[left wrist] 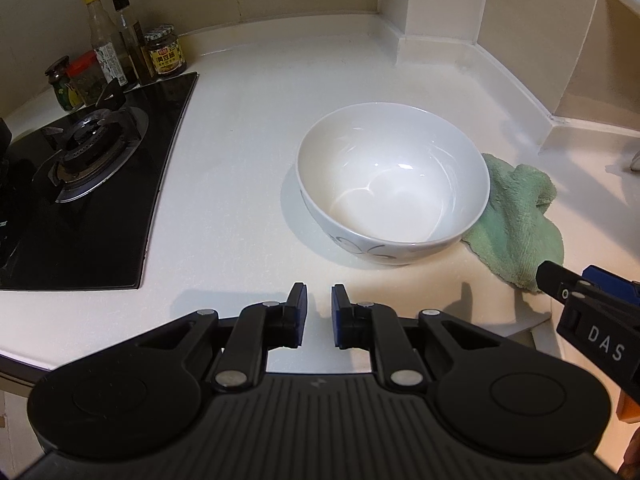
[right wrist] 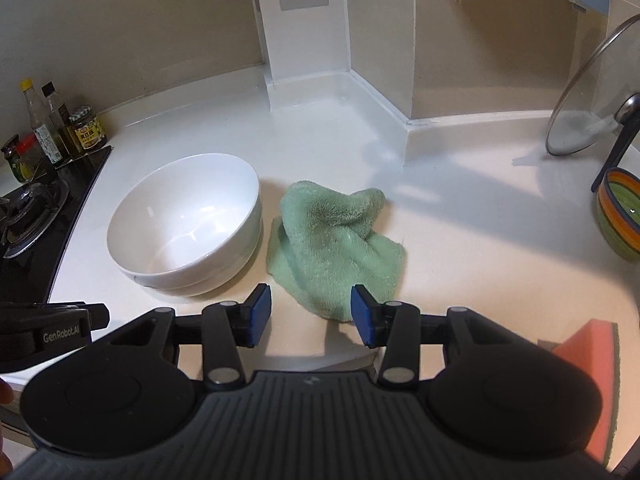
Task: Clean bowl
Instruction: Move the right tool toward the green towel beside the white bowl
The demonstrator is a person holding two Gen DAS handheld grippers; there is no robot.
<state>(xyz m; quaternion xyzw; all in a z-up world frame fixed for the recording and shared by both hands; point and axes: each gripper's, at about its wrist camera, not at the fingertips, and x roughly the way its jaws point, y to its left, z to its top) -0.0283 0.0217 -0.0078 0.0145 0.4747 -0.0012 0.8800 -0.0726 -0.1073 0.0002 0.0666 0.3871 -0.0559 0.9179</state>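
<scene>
A: White bowl (left wrist: 394,184)?
B: Upright on the white countertop (left wrist: 240,128), looks empty; green cloth (right wrist: 336,248) bunched touching its right side.
A: Grippers?
B: Left gripper (left wrist: 319,306) hovers short of the bowl, fingers narrowly apart, gripping nothing. Right gripper (right wrist: 311,310) spread wide over the cloth's near edge, empty.
A: Surroundings?
B: Gas stove (left wrist: 84,160) to the left, sauce bottles (left wrist: 116,46) behind it.

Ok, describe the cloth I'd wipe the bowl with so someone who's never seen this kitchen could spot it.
Start at the white counter right of the black gas stove. A big white bowl stands there, and the cloth lies crumpled against its right side. It is the only soft, fuzzy, mint-green thing there; the striped bowl farther right is hard and glossy.
</scene>
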